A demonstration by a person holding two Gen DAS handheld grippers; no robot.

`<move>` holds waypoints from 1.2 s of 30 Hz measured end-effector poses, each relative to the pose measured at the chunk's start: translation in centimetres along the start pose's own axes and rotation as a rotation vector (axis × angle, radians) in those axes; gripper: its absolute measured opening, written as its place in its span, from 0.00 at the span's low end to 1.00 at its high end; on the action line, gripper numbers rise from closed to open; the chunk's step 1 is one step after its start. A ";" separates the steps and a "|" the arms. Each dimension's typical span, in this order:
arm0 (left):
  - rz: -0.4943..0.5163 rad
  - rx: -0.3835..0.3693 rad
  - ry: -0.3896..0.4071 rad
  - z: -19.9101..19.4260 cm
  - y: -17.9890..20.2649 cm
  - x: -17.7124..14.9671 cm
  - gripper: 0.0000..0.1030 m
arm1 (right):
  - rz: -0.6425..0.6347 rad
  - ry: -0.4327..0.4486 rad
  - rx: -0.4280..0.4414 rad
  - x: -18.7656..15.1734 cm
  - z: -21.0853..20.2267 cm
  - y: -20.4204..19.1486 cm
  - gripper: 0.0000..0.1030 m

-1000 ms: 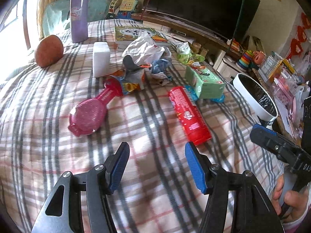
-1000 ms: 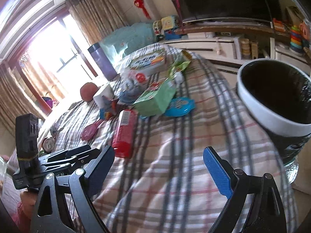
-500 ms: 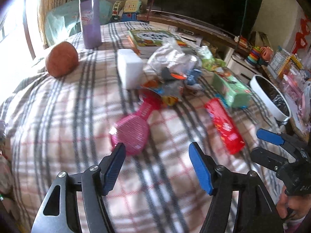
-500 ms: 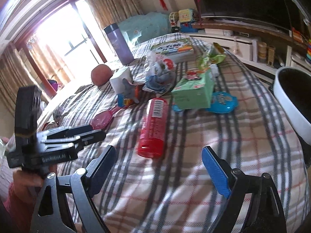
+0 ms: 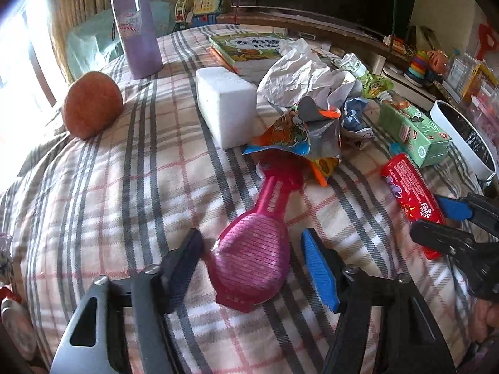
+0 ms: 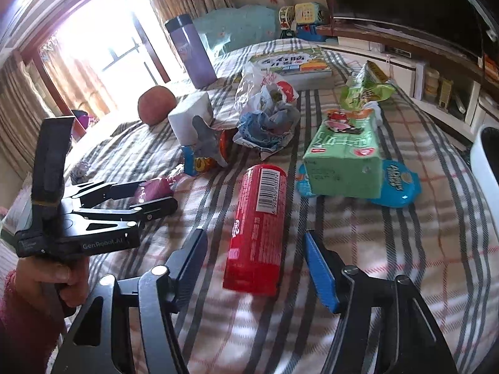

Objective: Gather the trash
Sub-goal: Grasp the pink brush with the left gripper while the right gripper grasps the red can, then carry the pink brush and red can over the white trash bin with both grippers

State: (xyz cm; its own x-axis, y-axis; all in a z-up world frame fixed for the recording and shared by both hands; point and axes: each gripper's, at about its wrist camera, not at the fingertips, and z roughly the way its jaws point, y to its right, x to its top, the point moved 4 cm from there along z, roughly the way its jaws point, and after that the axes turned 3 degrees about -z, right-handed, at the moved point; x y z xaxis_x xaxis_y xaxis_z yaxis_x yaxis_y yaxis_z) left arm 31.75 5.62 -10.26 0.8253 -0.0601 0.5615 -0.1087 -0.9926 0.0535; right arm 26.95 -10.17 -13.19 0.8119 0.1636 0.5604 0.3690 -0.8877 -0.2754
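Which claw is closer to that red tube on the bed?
Right. The right claw straddles the near end of the red tube, closing but not yet touching. The left claw is off to its side, around the pink brush.

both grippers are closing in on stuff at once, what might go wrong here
1. The left gripper, jaws closing, straddles the pink hairbrush, which may not be trash at all.
2. The right gripper, also closing, straddles only the near end of the red tube; the round tube could tip or slip free.
3. The two grippers work close together and might collide.
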 end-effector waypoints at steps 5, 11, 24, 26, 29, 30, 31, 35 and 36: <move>0.011 0.003 0.010 -0.3 0.4 -0.5 0.45 | -0.010 -0.011 -0.005 -0.4 0.6 0.0 0.36; -0.023 -0.065 0.009 -2.0 1.7 -1.8 0.44 | 0.014 -0.002 0.026 -1.3 -0.8 0.8 0.35; -0.012 -0.219 0.009 -4.1 7.4 -3.0 0.44 | 0.091 0.031 0.005 -3.9 -5.2 4.3 0.35; -0.009 -0.238 0.008 -4.2 8.1 -3.0 0.44 | 0.104 0.041 -0.003 -4.1 -5.9 5.0 0.35; 0.000 -0.256 0.007 -4.3 9.3 -2.9 0.44 | 0.130 0.056 -0.011 -4.3 -6.8 6.0 0.35; 0.002 -0.259 0.007 -4.2 9.5 -2.9 0.44 | 0.136 0.060 -0.014 -4.4 -7.0 6.3 0.35; 0.003 -0.265 0.008 -4.3 10.1 -2.9 0.44 | 0.145 0.067 -0.019 -4.5 -7.4 6.7 0.35; 0.010 -0.282 0.014 -4.5 11.5 -2.6 0.44 | 0.179 0.085 -0.031 -4.8 -8.4 8.4 0.35; 0.012 -0.286 0.014 -4.4 11.9 -2.4 0.44 | 0.187 0.089 -0.034 -4.9 -8.6 8.8 0.35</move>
State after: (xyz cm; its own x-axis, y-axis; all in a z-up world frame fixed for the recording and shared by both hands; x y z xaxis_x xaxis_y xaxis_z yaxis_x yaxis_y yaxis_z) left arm 26.03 -5.58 -7.33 0.8153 -0.0683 0.5750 -0.2719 -0.9218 0.2762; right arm 22.34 -22.44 -11.61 0.8210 -0.0425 0.5693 0.1992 -0.9132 -0.3554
